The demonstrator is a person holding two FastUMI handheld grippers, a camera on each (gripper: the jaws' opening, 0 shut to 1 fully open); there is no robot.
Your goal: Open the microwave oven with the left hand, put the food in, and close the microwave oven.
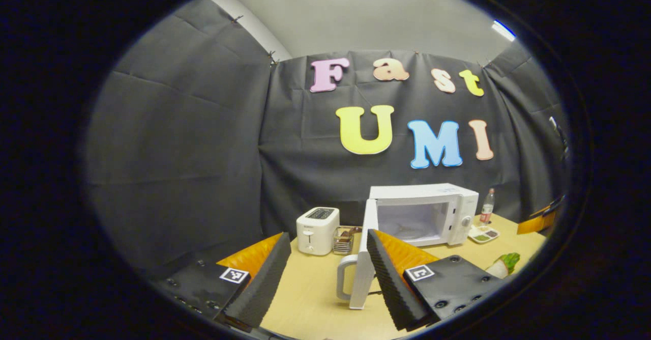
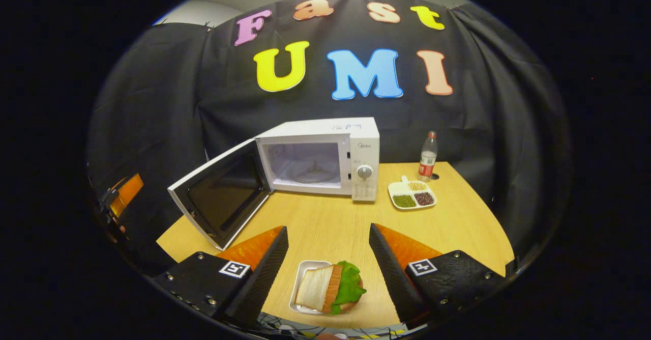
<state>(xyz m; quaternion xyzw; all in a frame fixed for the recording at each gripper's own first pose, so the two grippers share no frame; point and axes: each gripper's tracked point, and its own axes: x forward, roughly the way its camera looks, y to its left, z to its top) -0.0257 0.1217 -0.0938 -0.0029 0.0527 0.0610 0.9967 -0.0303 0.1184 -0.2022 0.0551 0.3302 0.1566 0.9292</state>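
The white microwave [image 2: 318, 162] stands at the back of the wooden table with its door [image 2: 224, 197] swung wide open to the left; its cavity is lit and bare. In the left gripper view the door [image 1: 362, 258] stands edge-on, its handle [image 1: 343, 279] between the fingers of my left gripper [image 1: 328, 235], which is open and not pressing on it. A sandwich with lettuce [image 2: 330, 289] lies in a small white tray near the table's front edge. My right gripper [image 2: 328, 229] is open, with the sandwich low between its fingers.
A white toaster [image 1: 318, 230] and a wire basket [image 1: 344, 241] stand left of the microwave. A plastic bottle [image 2: 428, 156] and a three-part dish of beans [image 2: 413, 193] sit to its right. Bare table [image 2: 325, 218] lies between sandwich and microwave.
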